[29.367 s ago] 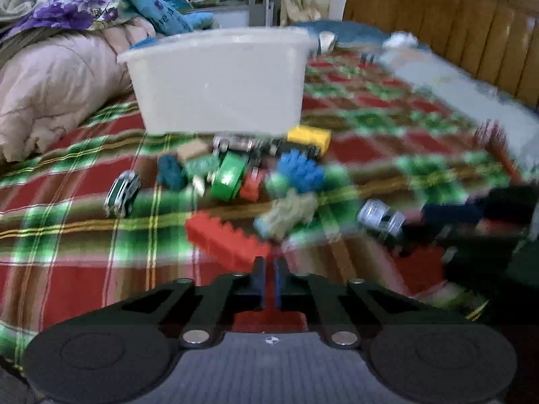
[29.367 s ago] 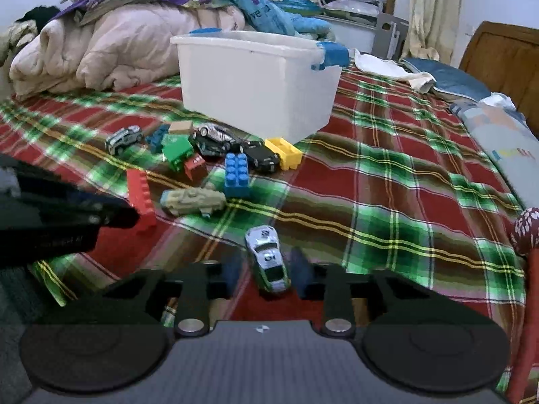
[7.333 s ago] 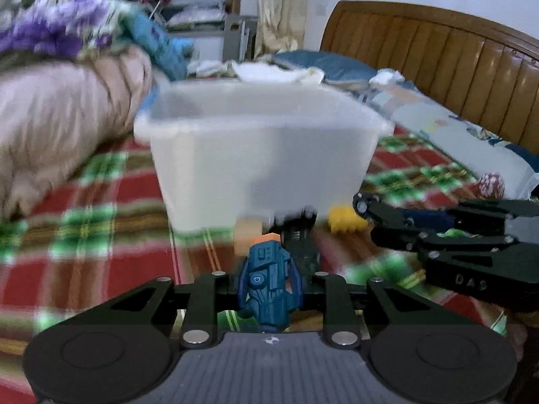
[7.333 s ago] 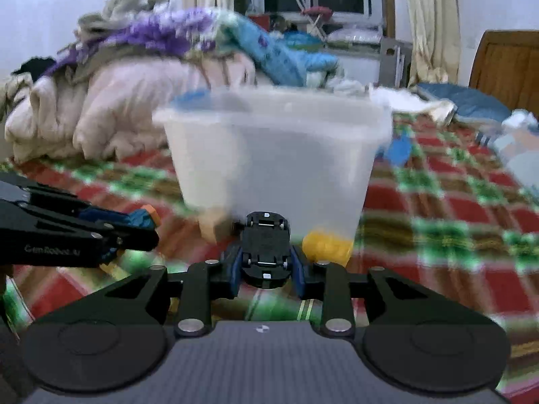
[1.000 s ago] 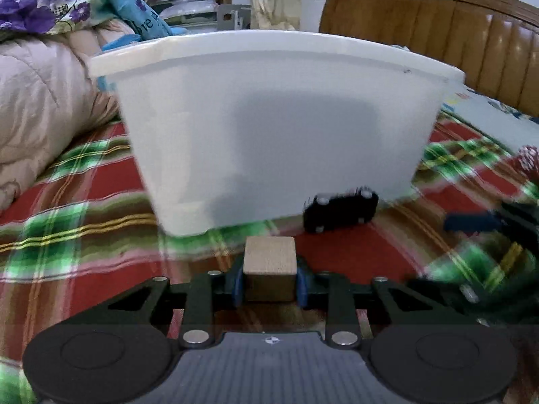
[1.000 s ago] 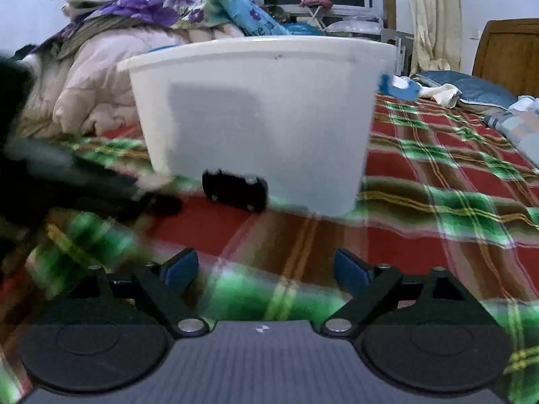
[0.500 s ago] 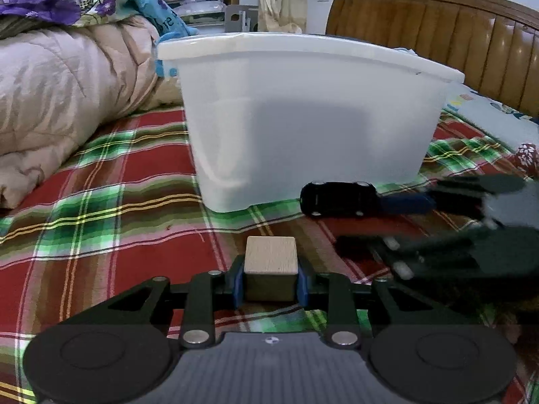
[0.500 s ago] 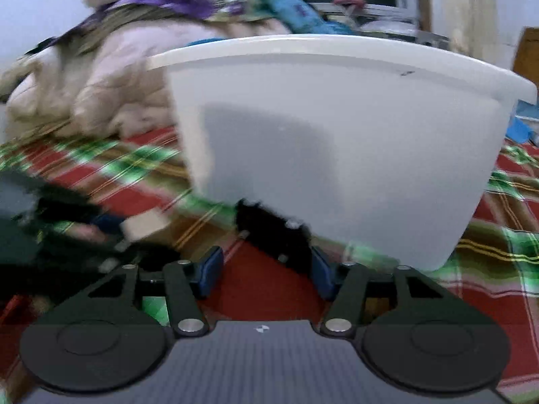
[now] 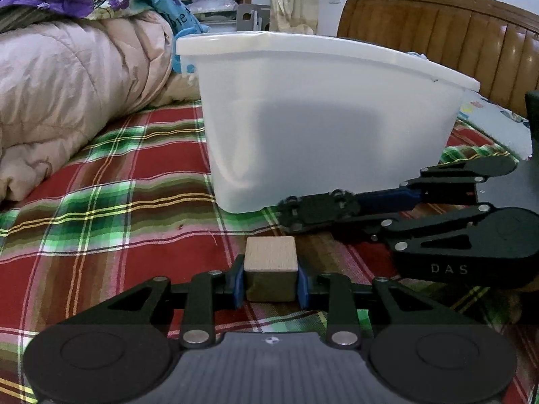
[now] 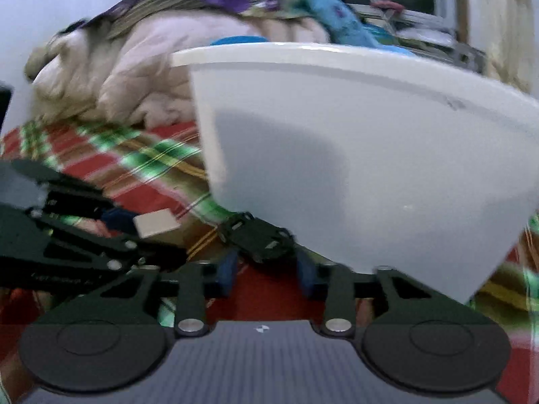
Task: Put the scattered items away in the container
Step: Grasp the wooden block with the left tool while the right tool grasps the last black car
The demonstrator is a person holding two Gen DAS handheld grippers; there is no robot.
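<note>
Left wrist view. The left gripper (image 9: 271, 281) is clamped on a pale wooden cube (image 9: 270, 273), its blue pads pressing the cube's two side faces squarely; the cube sits level. Ahead stands the large white translucent plastic tub (image 9: 320, 124) on the red-and-green plaid bedspread (image 9: 111, 208), with a pink quilted duvet (image 9: 67, 91) to the left and a wooden headboard (image 9: 438, 30) behind. The right gripper (image 9: 323, 207) reaches in from the right, its tips about a small black toy car (image 9: 318, 208) lying against the foot of the tub.

Right wrist view. This frame is blurred. The black toy car (image 10: 259, 239) lies between the blue pads, touching or almost touching the tub wall (image 10: 353, 168). The right gripper's jaws (image 10: 266, 274) stand part-open, with a gap visible on each side of the car; no grip yet, as far as the blur allows. The cube (image 10: 155, 223) and left gripper show at the left.

Assessment. Step in hand: securing the car while the cube awaits deposit. For a sound grasp, the pads should be centred on the car's flanks before closing, keeping clear of the tub wall so as not to pinch or shove it. Both loads must then clear the tall rim before release; the two grippers are near each other, so lift in turn.
</note>
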